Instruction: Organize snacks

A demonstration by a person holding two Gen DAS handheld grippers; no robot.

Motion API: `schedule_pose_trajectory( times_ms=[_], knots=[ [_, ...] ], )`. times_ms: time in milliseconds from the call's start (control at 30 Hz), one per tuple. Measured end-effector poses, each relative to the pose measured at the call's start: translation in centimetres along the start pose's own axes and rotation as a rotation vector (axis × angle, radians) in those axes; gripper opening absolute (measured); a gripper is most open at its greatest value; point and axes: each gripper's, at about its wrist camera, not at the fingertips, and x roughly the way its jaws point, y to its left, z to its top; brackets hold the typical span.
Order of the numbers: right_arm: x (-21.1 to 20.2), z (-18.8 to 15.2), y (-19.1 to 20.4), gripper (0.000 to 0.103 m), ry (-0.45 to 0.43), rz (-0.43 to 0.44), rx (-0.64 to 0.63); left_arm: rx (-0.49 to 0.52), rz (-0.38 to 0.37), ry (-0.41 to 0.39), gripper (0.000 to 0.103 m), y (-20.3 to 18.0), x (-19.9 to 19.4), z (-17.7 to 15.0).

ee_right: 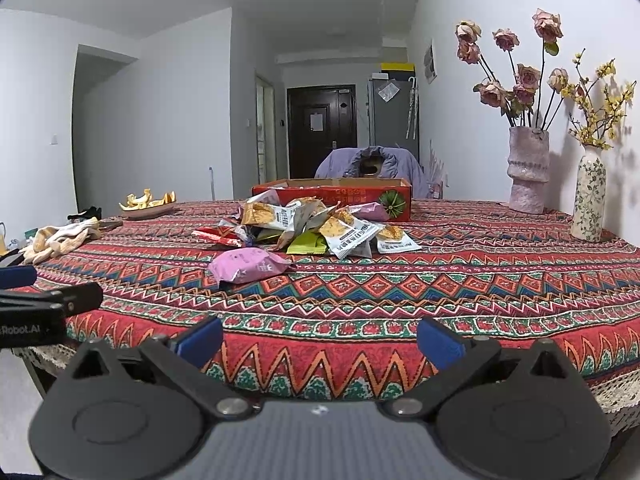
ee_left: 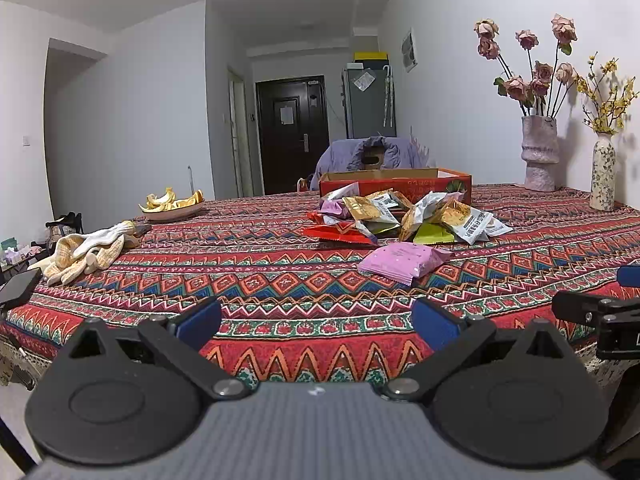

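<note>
We see a crumpled heap of snack packets (ee_right: 312, 224) mid-surface, a pink packet (ee_right: 250, 265) lying nearer; our left gripper (ee_left: 316, 322) and right gripper (ee_right: 320, 342) are spread, empty.

A home dining room — patterned tablecloth (ee_right: 400, 292), flower vases (ee_right: 528, 168), fridge (ee_right: 394, 114) by the front door (ee_right: 322, 128).

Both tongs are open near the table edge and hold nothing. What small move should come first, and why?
Probably move the right tongs forward toward the pink packet. It lies alone on the tablecloth, nearer than the snack pile, with nothing on top. The open red box waits behind the pile. The left tongs are also open and empty.
</note>
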Motion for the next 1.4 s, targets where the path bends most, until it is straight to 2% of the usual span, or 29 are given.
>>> schedule_pose_trajectory(
  times_ms=[833, 1067, 1300, 1400],
  knots=[
    [-0.2, 0.0, 0.0, 0.103, -0.012, -0.013, -0.007, 0.015, -0.003, -0.006, 0.103, -0.3, -0.1, -0.1],
    [0.3, 0.4, -0.2, 0.103, -0.024, -0.031, -0.013, 0.015, 0.018, 0.005, 0.103, -0.2, 0.5, -0.1],
    [2.0, 1.1, -1.4, 0.103, -0.029, -0.045, -0.029, 0.029, 0.049, 0.03, 0.103, -0.7, 2.4, 0.9],
    [3.2, 1.9, -2.1, 0.103, -0.041, -0.033, -0.022, 0.015, 0.034, 0.053, 0.103, -0.7, 3.9, 2.0]
  ],
)
